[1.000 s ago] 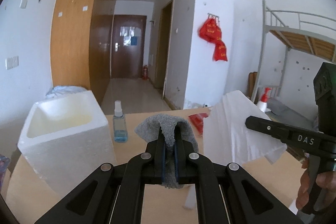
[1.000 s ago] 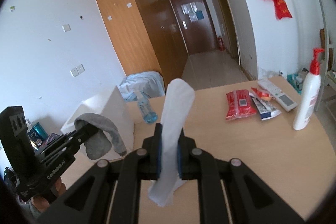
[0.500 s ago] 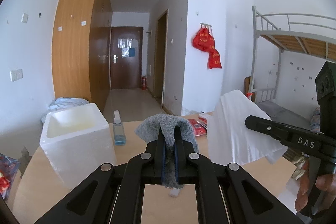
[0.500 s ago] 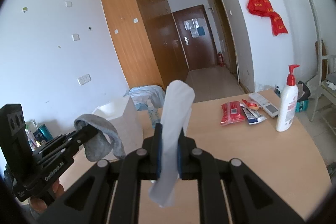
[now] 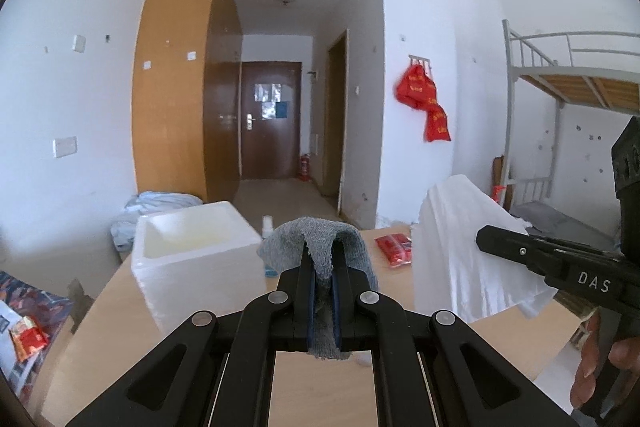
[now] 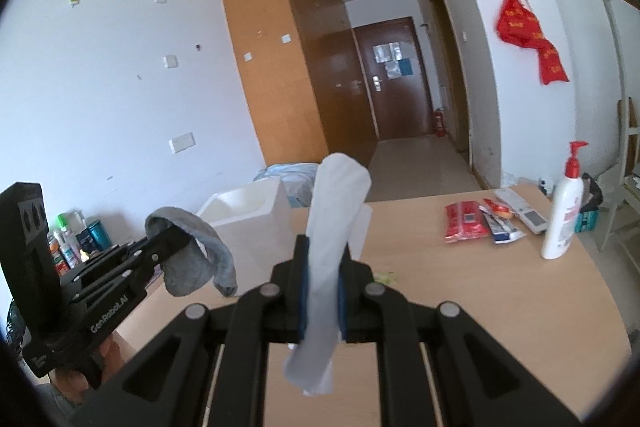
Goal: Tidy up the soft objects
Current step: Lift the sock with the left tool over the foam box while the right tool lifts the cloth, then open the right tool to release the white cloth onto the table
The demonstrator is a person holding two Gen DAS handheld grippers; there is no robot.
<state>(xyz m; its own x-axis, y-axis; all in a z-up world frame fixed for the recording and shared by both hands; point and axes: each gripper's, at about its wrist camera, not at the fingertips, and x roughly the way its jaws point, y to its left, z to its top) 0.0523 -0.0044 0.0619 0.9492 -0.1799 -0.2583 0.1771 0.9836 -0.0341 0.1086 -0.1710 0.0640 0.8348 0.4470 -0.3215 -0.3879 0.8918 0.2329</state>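
My left gripper (image 5: 323, 259) is shut on a grey cloth (image 5: 318, 247) that drapes over its tips, held above the wooden table (image 5: 320, 379). It also shows in the right wrist view (image 6: 176, 233) with the grey cloth (image 6: 192, 259) hanging from it. My right gripper (image 6: 323, 251) is shut on a white cloth (image 6: 332, 227) that stands up between the jaws. In the left wrist view the right gripper (image 5: 486, 235) holds the white cloth (image 5: 460, 251) at the right. A white foam box (image 5: 192, 259), open at the top, stands on the table at the left.
A small blue spray bottle (image 5: 267, 227) stands behind the box. Red packets (image 6: 464, 227), a remote (image 6: 520, 207) and a white pump bottle (image 6: 562, 219) lie at the table's far right. A bunk bed (image 5: 572, 67) stands to the right.
Both grippers have risen and drawn back from the table, each still holding its cloth. The box and the table items look farther away and lower.
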